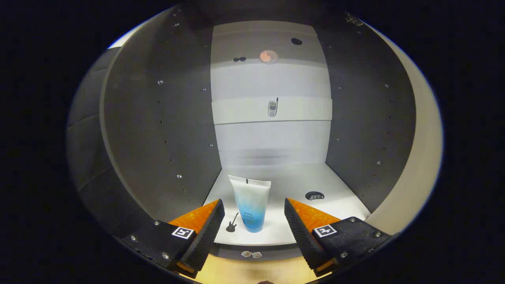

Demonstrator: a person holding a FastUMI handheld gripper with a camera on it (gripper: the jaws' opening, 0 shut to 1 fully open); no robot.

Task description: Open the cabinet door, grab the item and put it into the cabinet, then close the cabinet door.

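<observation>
I look straight into the open cabinet (276,79), with dark side walls and a pale back panel. A blue-and-white squeeze tube (251,205) stands cap-down on the cabinet's white floor (296,181), near its front edge. My gripper (254,221) is open, its fingers on either side of the tube and a little nearer to me, with a gap on both sides and no contact. The left fingertip (215,219) and right fingertip (294,221) sit at the cabinet's front lip. The cabinet door itself I cannot make out.
A small guitar-shaped sticker (232,223) lies on the floor left of the tube. A dark cable hole (314,195) is in the floor to the right. A shelf edge (236,111) crosses the back, bearing a small phone sticker (272,107). Wooden tabletop (252,272) lies below the fingers.
</observation>
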